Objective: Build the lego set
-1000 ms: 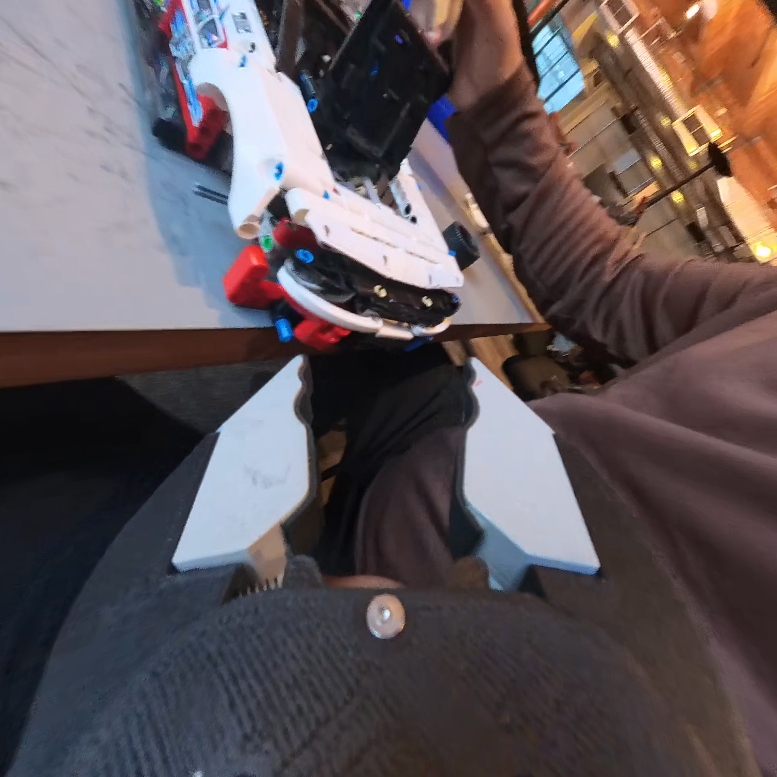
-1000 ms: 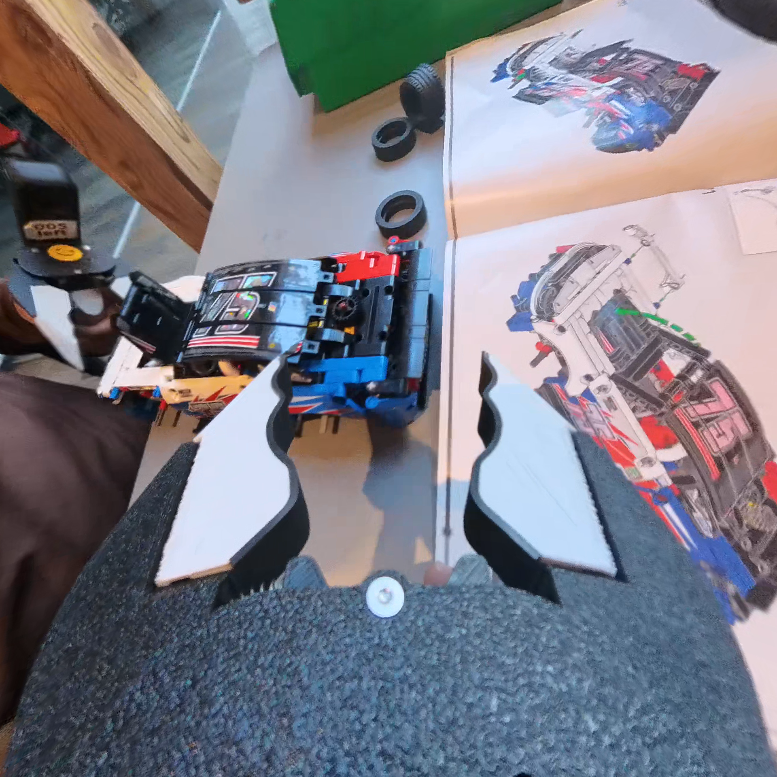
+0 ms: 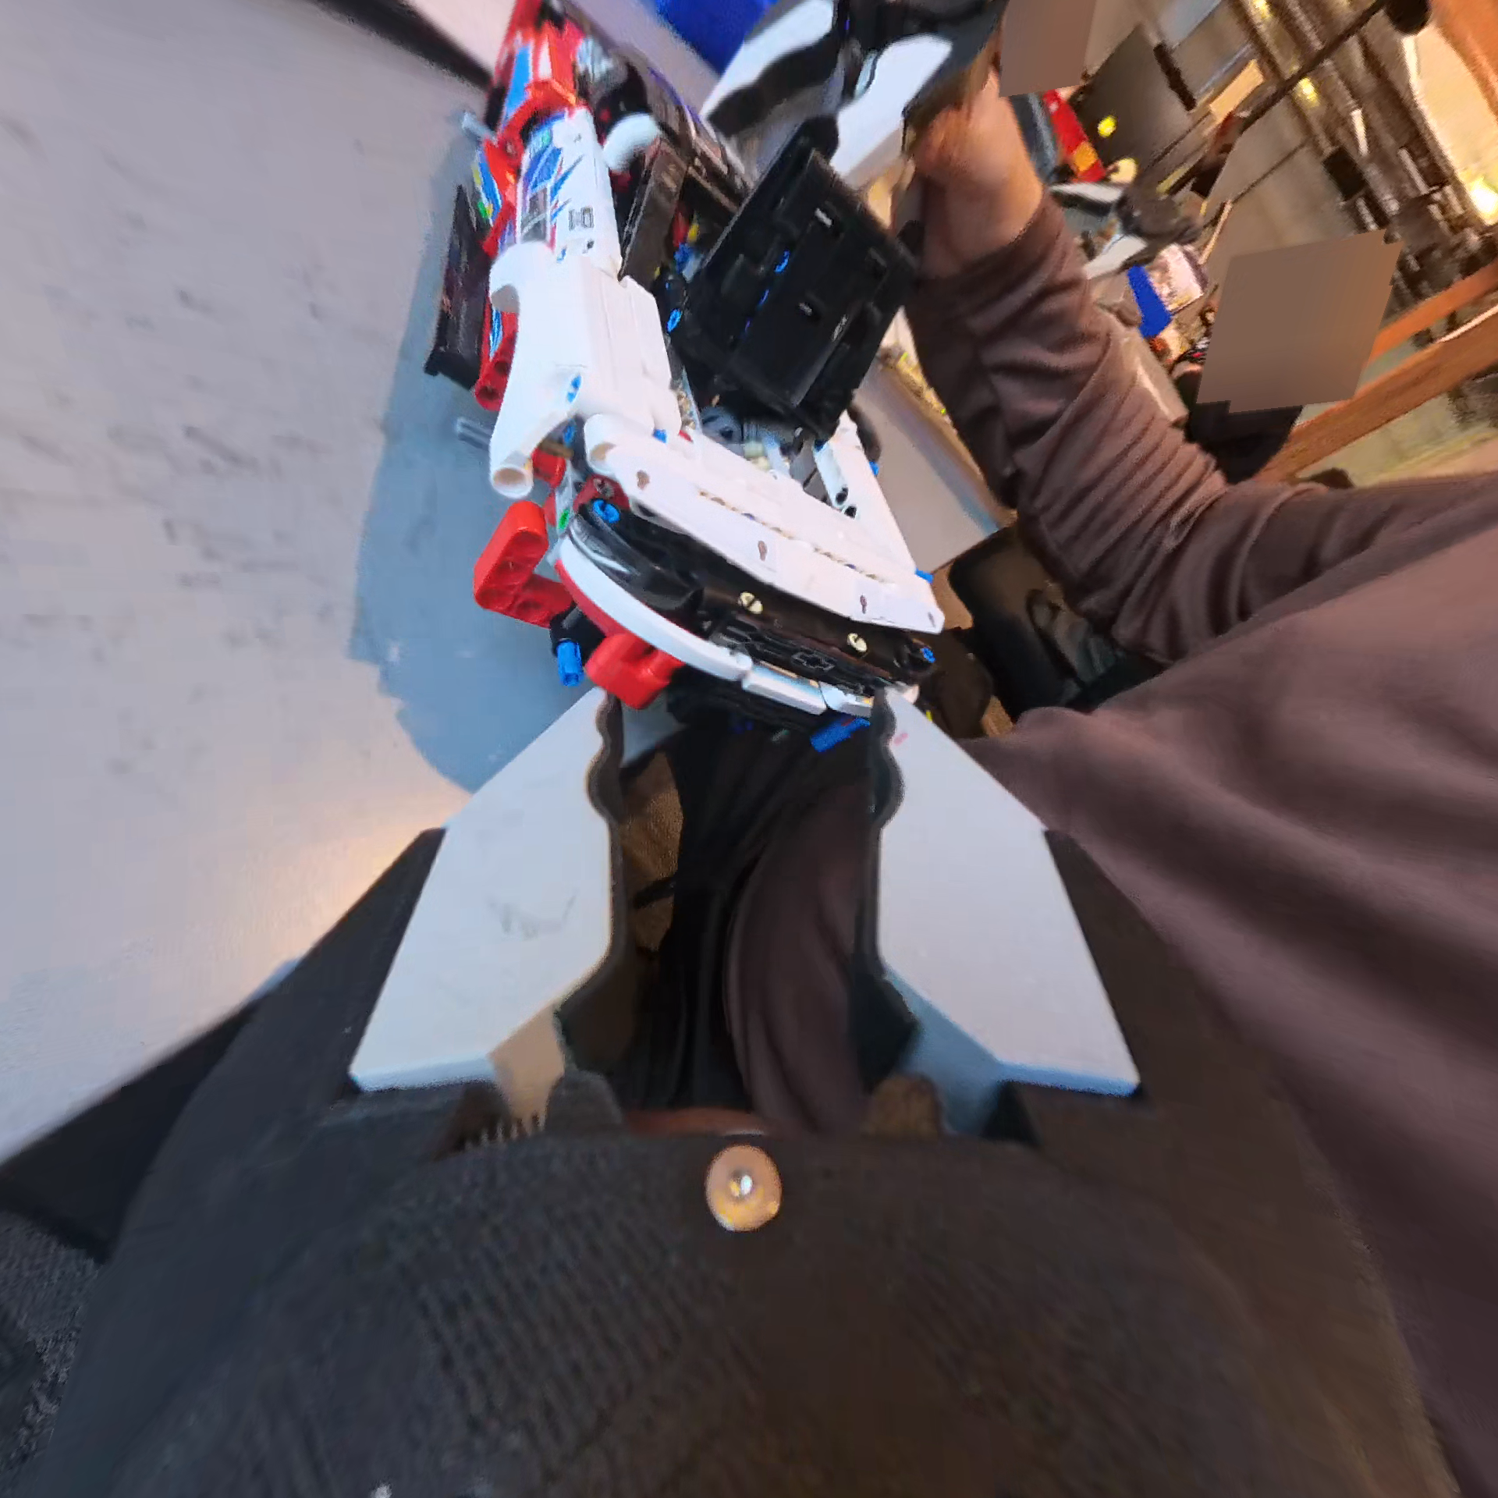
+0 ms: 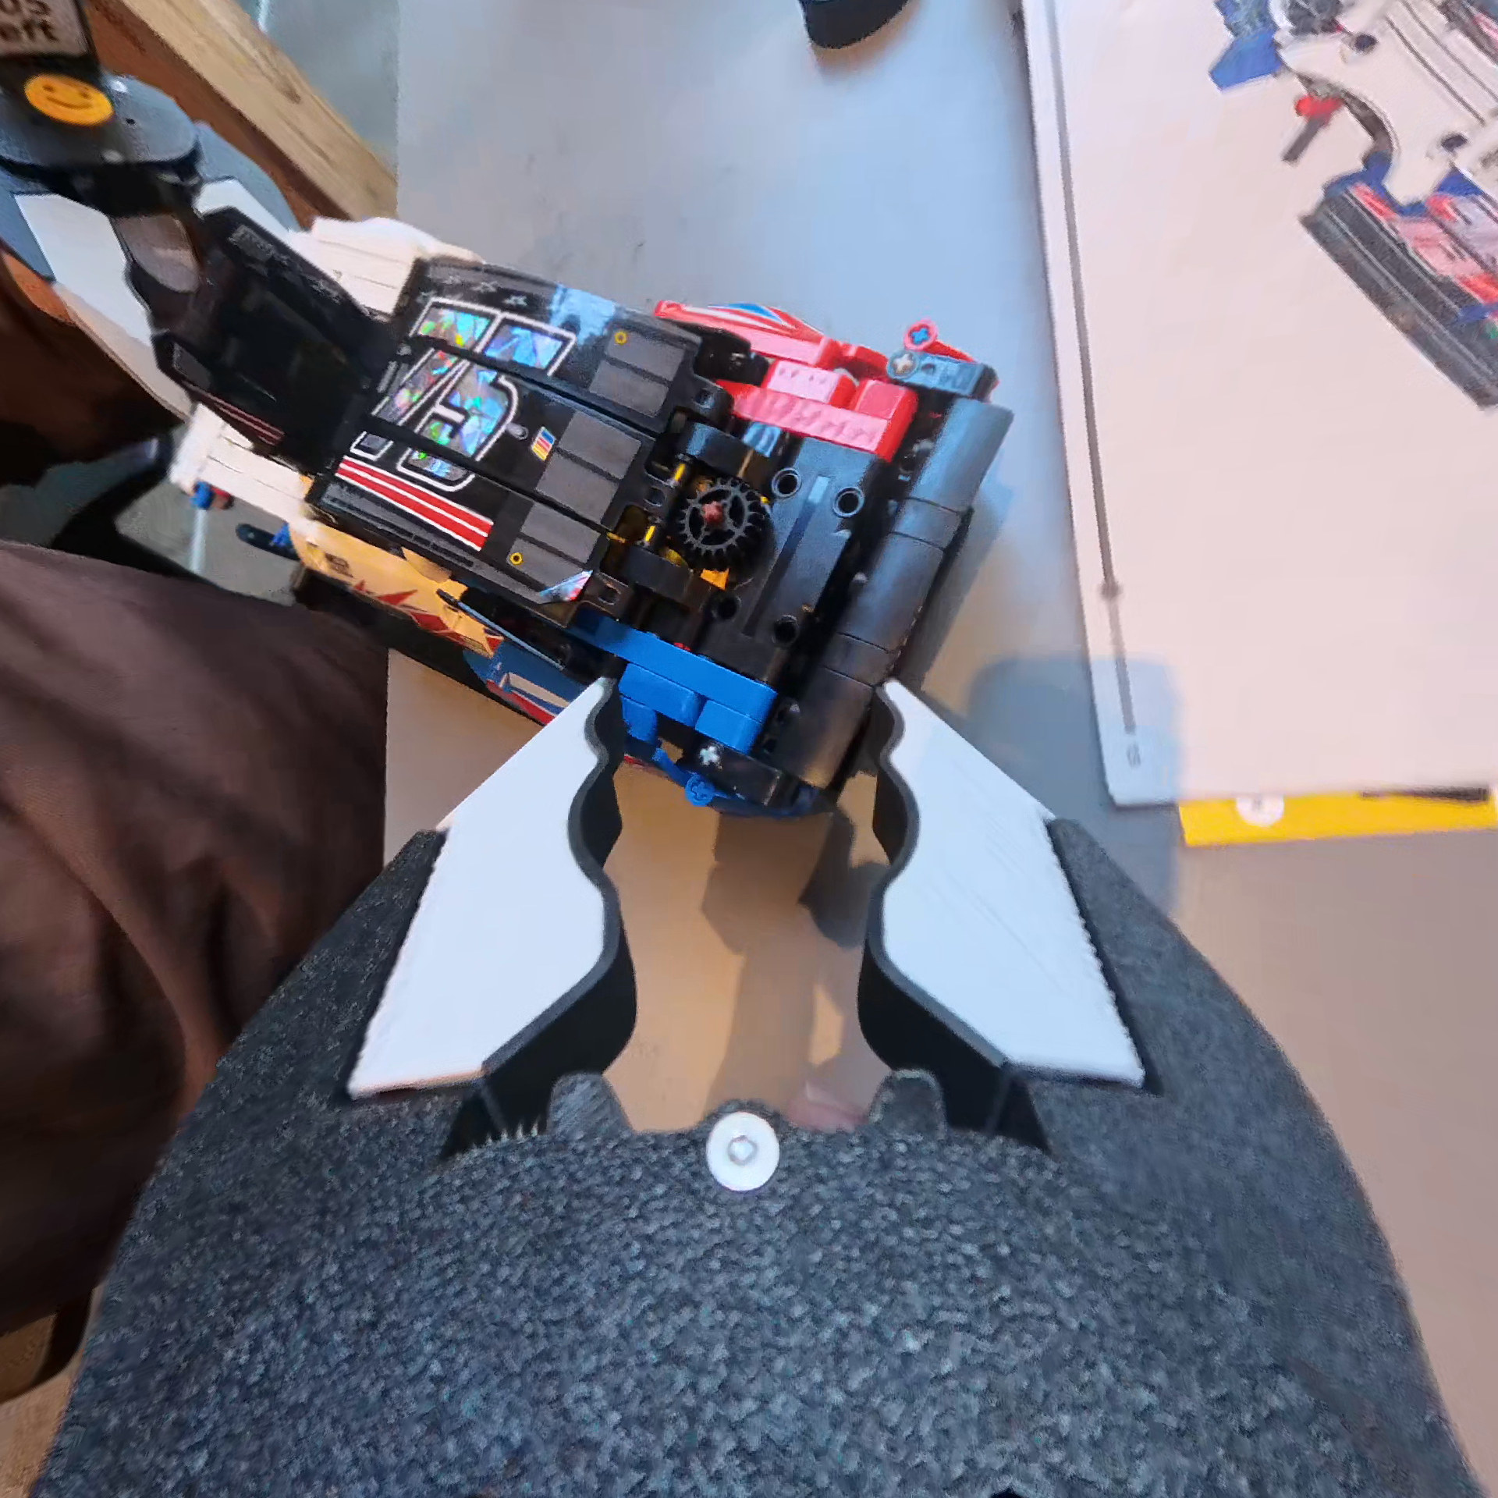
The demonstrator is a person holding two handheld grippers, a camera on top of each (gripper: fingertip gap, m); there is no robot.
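Resting on a grey table [image 4: 729,162], the lego car [image 4: 648,502] faces both tongs, gaping and empty.

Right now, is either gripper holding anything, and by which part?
Nothing is held. The right gripper is open, its fingers flanking the car's rear blue corner. The left gripper is open just short of the car's front bumper.

Car [image 4: 648,519] is glossy plastic w/ shiny foil stickers, surface [image 4: 729,162] smooth matt grey, booklet [image 4: 1297,486] matt paper, sleeve [image 3: 1216,648] soft brown cloth, gripper [image 4: 738,721] body rough black grit, beam [image 4: 267,105] raw wood.
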